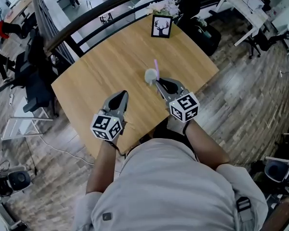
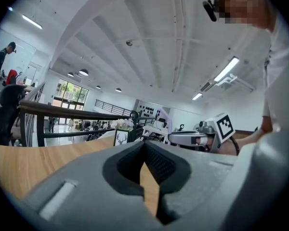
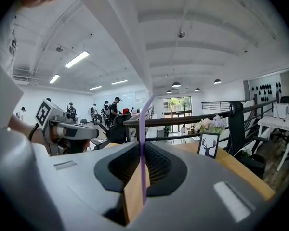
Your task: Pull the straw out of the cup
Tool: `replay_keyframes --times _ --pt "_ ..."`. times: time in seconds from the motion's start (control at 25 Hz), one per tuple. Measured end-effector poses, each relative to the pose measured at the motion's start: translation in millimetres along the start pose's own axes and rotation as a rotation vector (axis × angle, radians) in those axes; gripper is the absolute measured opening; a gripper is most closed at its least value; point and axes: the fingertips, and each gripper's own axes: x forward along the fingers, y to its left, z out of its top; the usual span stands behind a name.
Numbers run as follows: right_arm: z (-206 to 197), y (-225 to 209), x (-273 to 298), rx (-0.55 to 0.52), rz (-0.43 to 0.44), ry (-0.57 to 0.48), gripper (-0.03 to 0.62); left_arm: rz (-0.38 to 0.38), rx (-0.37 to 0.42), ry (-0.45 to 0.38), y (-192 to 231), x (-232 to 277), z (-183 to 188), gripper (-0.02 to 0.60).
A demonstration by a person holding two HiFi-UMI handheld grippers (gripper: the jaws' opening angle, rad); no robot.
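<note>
A thin purple straw point(image 3: 143, 148) stands upright between the jaws of my right gripper point(image 3: 142, 143), which is shut on it. In the head view the straw point(image 1: 156, 69) rises from my right gripper point(image 1: 159, 83), just right of a small pale cup point(image 1: 150, 76) on the wooden table point(image 1: 111, 61). The cup is hidden in both gripper views. My left gripper point(image 1: 122, 96) hovers over the table to the cup's near left, its jaws meeting at the tips with nothing between them point(image 2: 144, 146).
A framed deer picture point(image 1: 161, 26) and flowers point(image 1: 166, 6) stand at the table's far edge. A dark railing point(image 1: 86, 20) runs behind the table. Office chairs point(image 1: 36, 88) stand to the left. The table's near edge point(image 1: 135, 141) lies just before the person's body.
</note>
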Motion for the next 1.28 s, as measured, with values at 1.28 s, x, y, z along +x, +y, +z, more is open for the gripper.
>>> replay_keyframes --times 1.28 --pt "-9 -21 -307 -0.052 0.160 -0.190 0.041 0.080 0.127 -0.139 -296 -13 -6 0.005"
